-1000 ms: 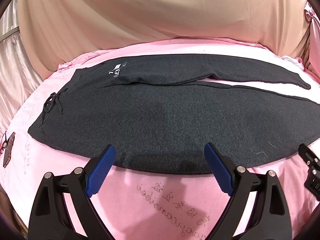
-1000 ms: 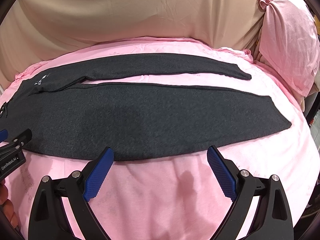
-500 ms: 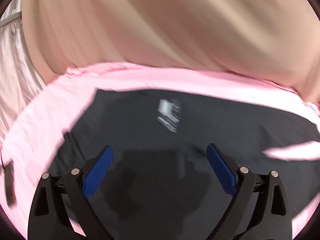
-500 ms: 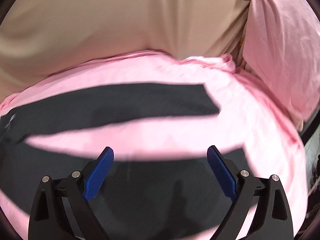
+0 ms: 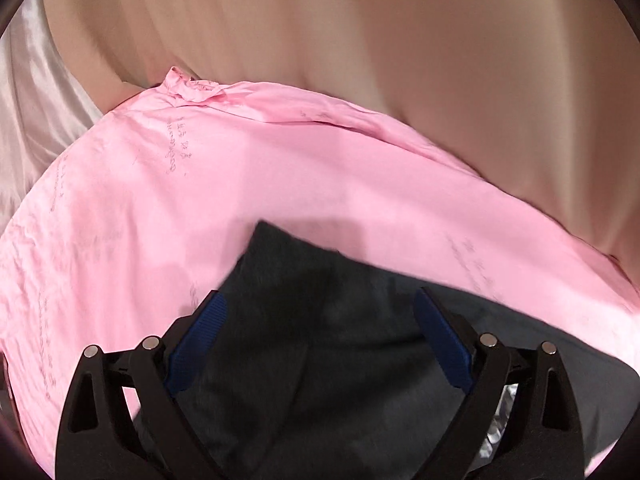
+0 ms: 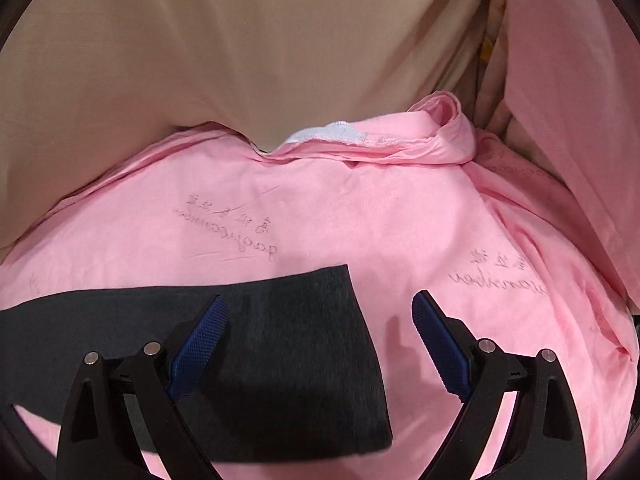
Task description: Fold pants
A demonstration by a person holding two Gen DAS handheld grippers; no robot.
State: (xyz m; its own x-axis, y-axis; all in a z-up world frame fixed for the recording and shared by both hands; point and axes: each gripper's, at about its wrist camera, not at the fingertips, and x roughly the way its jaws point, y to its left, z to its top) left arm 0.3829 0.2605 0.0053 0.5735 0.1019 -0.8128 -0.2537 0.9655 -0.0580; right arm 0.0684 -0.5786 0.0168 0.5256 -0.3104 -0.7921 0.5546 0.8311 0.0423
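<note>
Left gripper jaws spread wide, blue ribbed pads, black frame, hovering over a corner of the dark grey pants, nothing clamped. Pants fill lower centre and lower right of the left view; knit looks fuzzy, matte. Right gripper also wide apart, empty, over the squared leg end, which sits lower left to centre in the right view. Under both: pink sheet, smooth, lightly creased, faint handwritten-style print. Sheet edge bunched at the top. Beige draped cloth backs the scene; pink pillow-like bulk at upper right.
</note>
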